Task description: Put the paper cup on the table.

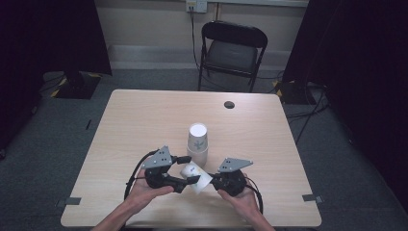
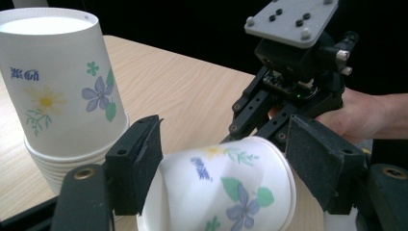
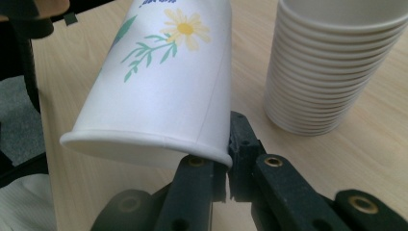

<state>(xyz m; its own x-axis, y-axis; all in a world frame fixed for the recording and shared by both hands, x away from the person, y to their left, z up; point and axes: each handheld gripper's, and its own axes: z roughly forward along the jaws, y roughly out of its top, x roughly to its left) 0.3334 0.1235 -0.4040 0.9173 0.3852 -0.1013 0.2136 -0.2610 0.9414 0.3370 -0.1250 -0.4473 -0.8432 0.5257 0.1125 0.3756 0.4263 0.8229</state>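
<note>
White paper cup (image 2: pixel 226 192) with blue and yellow flowers, green leaves; cup stack (image 2: pixel 57 96) same print; black tongs (image 1: pixel 190 174); light wood-grain surface (image 1: pixel 139 120).

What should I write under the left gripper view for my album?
Two tongs squeeze a flowery paper cup beside a stack of cups.

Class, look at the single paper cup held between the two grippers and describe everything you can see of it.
The loose paper cup is white, printed with flowers, leaves and blue lettering, with a rolled rim. It lies tilted on its side above the table, near the stack of cups. The left gripper squeezes its wall, denting it; the right gripper pinches its rim.
</note>
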